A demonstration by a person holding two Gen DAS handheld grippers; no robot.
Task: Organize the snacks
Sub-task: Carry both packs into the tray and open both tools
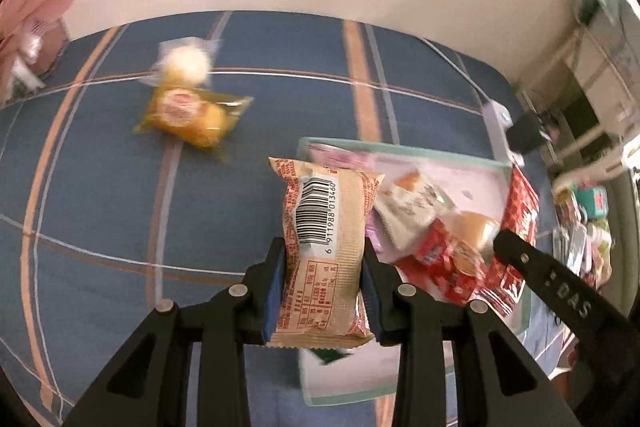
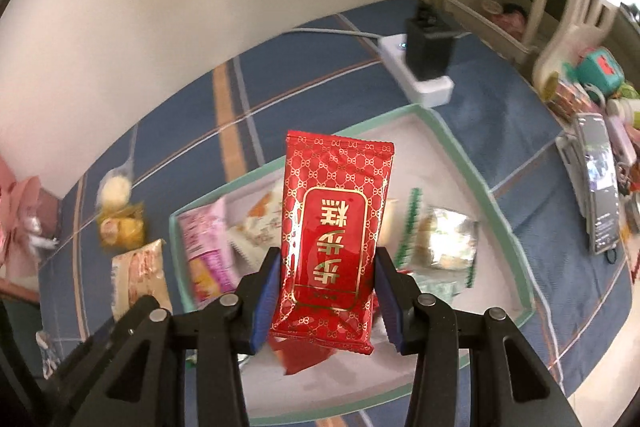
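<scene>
Tray (image 2: 472, 163) on bed (image 2: 304, 75). Left of tray: two snack packets (image 2: 122, 227). Behind tray: power strip (image 2: 416, 75). Right of tray: phone (image 2: 600, 187). In tray: several snack packets (image 2: 444, 239).

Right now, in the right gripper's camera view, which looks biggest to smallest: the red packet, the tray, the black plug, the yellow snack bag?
1. Tray, it fills most of the view.
2. Red packet, though it is enlarged by sitting close to the lens.
3 and 4. Black plug and yellow snack bag look about alike; unsure.
</scene>
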